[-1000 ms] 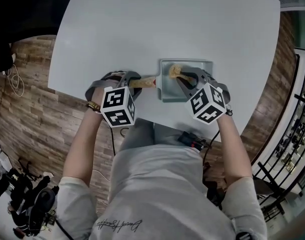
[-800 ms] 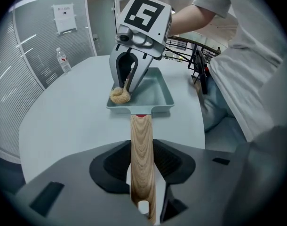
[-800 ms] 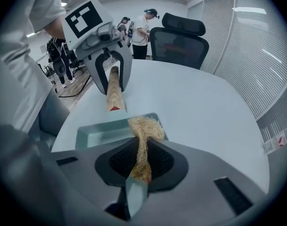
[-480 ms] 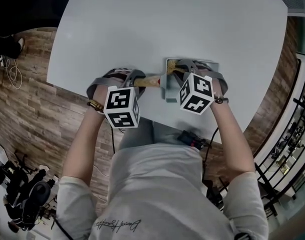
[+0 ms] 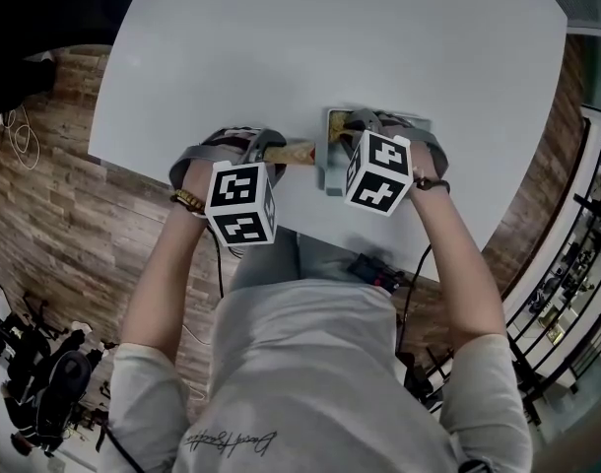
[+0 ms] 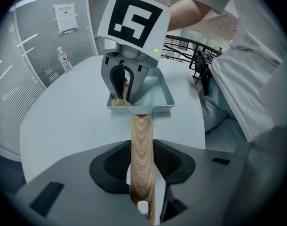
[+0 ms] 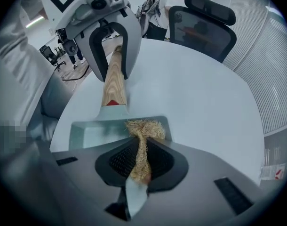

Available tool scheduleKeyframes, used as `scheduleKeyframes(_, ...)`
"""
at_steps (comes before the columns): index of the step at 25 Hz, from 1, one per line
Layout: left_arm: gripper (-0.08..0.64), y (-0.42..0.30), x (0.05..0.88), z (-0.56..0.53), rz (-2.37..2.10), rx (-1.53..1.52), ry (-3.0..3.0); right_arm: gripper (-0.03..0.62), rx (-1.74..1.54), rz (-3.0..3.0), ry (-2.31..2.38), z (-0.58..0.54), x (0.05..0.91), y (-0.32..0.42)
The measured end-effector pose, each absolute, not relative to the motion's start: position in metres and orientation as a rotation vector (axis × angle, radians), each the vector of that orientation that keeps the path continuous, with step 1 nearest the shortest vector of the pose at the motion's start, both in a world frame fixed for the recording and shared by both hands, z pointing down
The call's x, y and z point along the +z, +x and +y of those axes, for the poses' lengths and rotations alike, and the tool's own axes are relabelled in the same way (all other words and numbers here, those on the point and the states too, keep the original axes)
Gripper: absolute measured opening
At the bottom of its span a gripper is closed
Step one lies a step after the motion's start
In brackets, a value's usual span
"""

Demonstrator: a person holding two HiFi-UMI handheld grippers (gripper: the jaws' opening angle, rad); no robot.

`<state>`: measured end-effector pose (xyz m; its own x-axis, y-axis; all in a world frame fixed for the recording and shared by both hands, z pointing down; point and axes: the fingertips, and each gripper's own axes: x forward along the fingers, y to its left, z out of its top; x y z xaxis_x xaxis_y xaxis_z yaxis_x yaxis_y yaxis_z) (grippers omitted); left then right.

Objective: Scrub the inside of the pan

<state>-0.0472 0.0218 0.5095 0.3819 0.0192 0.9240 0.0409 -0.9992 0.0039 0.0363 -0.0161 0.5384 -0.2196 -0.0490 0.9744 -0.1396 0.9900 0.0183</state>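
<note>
A person seated at a pale rounded table (image 5: pixel 330 37) works a small rectangular pan (image 6: pixel 163 97) with a gripper in each hand. The left gripper (image 6: pixel 142 163) is clamped on the pan's wooden handle (image 6: pixel 141 131), which runs straight out between its jaws to the pan just ahead, near the table's front edge. The right gripper (image 7: pixel 142 163) comes in from the opposite side with its jaws closed on a bundle of straw-coloured fibre scrubber (image 7: pixel 144 128). The scrubber's frayed end sits inside the pan, at the wall nearest that gripper. In the head view the two grippers face each other across the pan, and the right one hides most of it. A water bottle (image 6: pixel 64 60) stands at the table's far edge, and an office chair (image 7: pixel 204 22) waits beyond the table.
</note>
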Motion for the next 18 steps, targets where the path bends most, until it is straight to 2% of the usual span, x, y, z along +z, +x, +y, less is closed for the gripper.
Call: scheduleKeyframes(18,0.15,-0.054,0.515,0.015,-0.012,-1.762,-2.605,0.066,0.232,-1.667,-0.222,0.07,0.542,0.032)
